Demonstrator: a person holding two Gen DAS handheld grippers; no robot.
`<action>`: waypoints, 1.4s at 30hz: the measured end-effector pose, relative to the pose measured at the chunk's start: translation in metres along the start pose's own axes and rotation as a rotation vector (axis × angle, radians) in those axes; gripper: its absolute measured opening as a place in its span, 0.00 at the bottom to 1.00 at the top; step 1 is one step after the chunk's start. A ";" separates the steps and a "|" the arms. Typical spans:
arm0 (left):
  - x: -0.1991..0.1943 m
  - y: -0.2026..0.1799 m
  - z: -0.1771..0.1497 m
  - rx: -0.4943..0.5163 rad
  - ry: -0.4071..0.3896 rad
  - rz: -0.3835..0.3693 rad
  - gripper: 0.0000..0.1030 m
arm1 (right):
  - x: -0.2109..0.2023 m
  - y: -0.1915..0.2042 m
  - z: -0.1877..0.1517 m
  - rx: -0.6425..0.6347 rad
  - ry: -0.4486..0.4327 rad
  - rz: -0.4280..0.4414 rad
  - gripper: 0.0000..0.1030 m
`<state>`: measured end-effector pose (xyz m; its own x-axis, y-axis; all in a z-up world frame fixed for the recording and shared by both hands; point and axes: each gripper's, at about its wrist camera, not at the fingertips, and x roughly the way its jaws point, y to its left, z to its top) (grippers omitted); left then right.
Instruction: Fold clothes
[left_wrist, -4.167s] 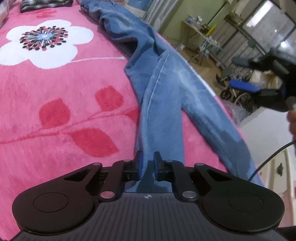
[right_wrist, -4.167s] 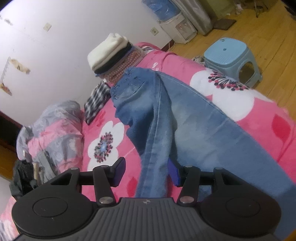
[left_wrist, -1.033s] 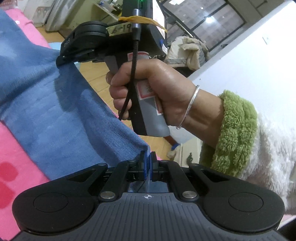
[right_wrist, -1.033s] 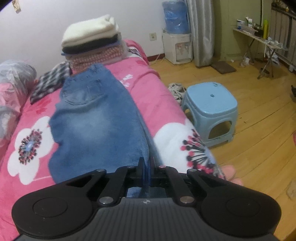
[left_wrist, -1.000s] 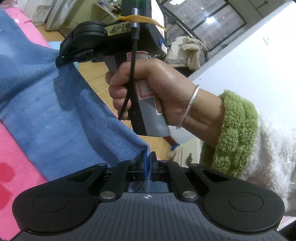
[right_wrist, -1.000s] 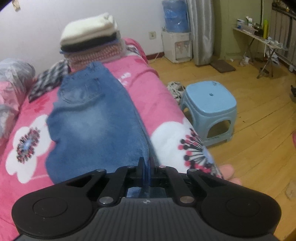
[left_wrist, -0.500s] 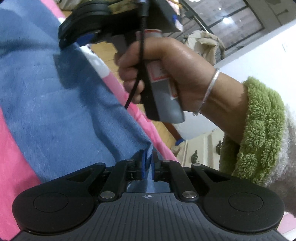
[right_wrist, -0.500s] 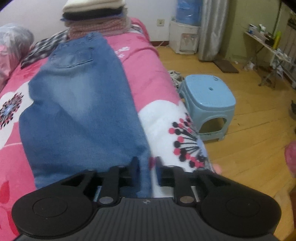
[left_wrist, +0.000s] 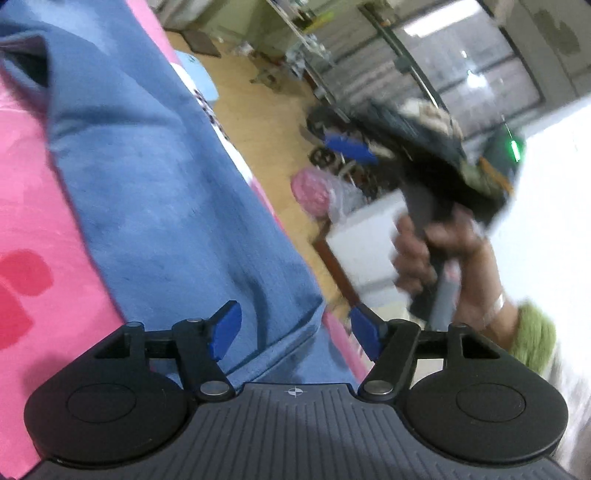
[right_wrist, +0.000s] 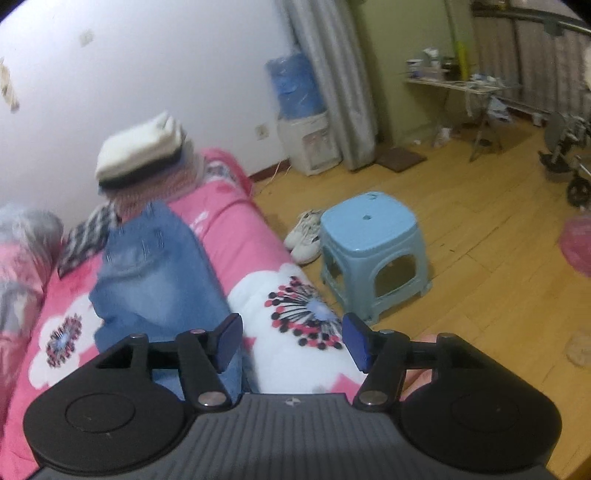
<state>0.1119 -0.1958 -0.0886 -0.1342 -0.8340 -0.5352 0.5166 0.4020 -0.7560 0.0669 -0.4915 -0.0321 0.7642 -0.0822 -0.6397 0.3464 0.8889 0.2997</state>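
Note:
The blue jeans (left_wrist: 155, 192) lie folded lengthwise along the pink flowered blanket (left_wrist: 33, 206). My left gripper (left_wrist: 295, 328) hovers over their near hem corner. Its jaws are opening, and the cloth lies loose beneath the blue pads without being pressed. In the right wrist view the jeans (right_wrist: 155, 280) stretch away from the left finger towards the far end of the bed. My right gripper (right_wrist: 291, 339) hangs above the blanket's white flower (right_wrist: 295, 314), its jaws opening with nothing between them. A hand (left_wrist: 443, 251) carries that gripper, blurred, off to the right.
A stack of folded clothes (right_wrist: 144, 162) and a plaid garment (right_wrist: 88, 236) sit at the bed's far end. Beside the bed stand a light blue stool (right_wrist: 373, 251), white shoes (right_wrist: 306, 236) and a water dispenser (right_wrist: 306, 140) on the wooden floor (right_wrist: 480, 229).
Both grippers were shut on the jeans' hem and have opened, letting it drop onto the blanket. The right gripper has swung up and away to the right, off the jeans.

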 end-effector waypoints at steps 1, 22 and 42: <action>-0.007 -0.001 0.000 -0.004 -0.017 0.003 0.65 | -0.010 -0.003 0.000 0.018 -0.006 0.003 0.61; -0.115 0.000 -0.119 0.016 -0.047 0.422 0.65 | -0.117 0.050 -0.130 0.109 0.337 0.313 0.61; -0.111 0.015 -0.192 0.108 0.151 0.407 0.65 | -0.036 0.247 -0.240 -0.605 0.603 0.186 0.64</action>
<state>-0.0275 -0.0247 -0.1131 -0.0194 -0.5482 -0.8361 0.6373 0.6376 -0.4328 -0.0059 -0.1608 -0.1049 0.3025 0.1885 -0.9343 -0.2346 0.9648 0.1187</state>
